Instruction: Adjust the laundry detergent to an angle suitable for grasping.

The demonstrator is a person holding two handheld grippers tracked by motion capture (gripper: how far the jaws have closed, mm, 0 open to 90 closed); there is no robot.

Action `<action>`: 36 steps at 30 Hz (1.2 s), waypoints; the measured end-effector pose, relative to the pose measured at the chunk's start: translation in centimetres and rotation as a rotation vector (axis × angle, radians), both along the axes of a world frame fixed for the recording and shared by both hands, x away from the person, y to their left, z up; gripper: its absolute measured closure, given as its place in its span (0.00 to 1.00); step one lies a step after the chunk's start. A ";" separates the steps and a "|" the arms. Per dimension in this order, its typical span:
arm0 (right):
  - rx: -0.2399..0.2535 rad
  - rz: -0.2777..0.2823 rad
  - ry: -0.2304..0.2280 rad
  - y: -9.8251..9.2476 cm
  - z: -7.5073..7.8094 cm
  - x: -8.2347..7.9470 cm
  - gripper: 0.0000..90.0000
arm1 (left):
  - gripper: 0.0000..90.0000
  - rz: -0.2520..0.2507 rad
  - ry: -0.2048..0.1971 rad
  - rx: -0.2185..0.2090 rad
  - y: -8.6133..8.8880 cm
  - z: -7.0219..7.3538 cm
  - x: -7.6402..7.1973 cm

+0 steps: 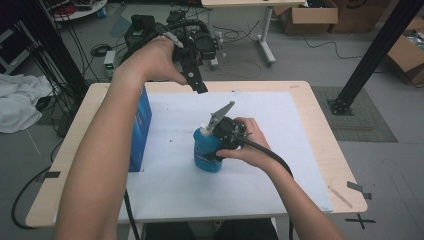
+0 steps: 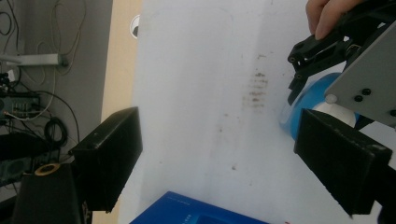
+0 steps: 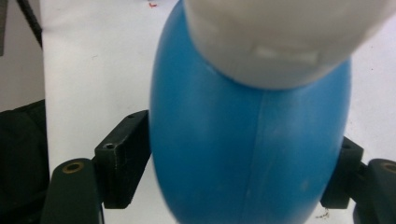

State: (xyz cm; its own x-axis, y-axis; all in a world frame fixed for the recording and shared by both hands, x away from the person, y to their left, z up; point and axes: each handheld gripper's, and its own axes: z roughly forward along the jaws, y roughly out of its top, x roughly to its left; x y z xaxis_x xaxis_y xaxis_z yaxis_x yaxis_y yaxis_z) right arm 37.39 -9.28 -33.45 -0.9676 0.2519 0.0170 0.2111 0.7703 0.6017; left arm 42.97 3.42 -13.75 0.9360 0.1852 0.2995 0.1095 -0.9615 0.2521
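A blue bottle (image 1: 205,156) with a white cap (image 1: 204,131) stands upright on the white sheet (image 1: 280,155) in the middle of the table. My right gripper (image 1: 217,145) is shut on its body from the right. In the right gripper view the bottle (image 3: 247,154) sits between the two black jaws, with the cap (image 3: 280,37) on top. My left gripper (image 1: 199,86) hangs in the air above the sheet's far edge. Its jaws stand wide apart, and the left gripper (image 2: 219,158) is open with nothing in it. From there the bottle (image 2: 306,100) shows at the right.
A blue box (image 1: 141,125) stands on edge at the sheet's left side, and its corner (image 2: 201,212) shows below the left jaws. The wooden table (image 1: 325,135) has bare rims. Cables, equipment and cardboard boxes lie on the floor behind.
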 end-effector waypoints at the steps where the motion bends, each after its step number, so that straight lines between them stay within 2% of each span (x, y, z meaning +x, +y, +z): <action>1: 0.000 -0.003 0.000 0.1 -0.1 0.1 0.29 | 0.18 0.000 0.001 -0.004 0.0 -0.1 0.0; 4: 0.008 -0.008 -0.004 0.2 -0.2 0.1 0.33 | 0.18 -0.002 0.003 0.006 0.1 0.0 0.1; 7: 0.012 -0.015 -0.004 0.3 -0.4 0.1 0.36 | 0.18 0.003 0.005 -0.002 0.2 -0.1 0.0; 10: 0.013 -0.016 -0.028 0.4 -0.6 0.1 0.45 | 0.18 0.006 0.005 -0.001 0.3 -0.1 0.1; 22: 0.036 -0.008 -0.029 0.1 -0.7 0.3 0.47 | 0.18 0.012 0.014 0.001 0.6 -0.4 0.4; 30: 0.031 0.063 -0.055 0.3 -0.6 0.3 0.48 | 0.18 0.016 0.014 0.004 0.9 -0.4 0.5; 33: 0.030 0.104 -0.047 0.5 -0.5 0.3 0.48 | 0.18 0.015 0.013 0.007 1.2 -0.3 0.5; 36: 0.050 0.141 -0.043 0.5 -0.3 0.3 0.48 | 0.18 0.022 0.014 0.001 1.3 -0.4 0.5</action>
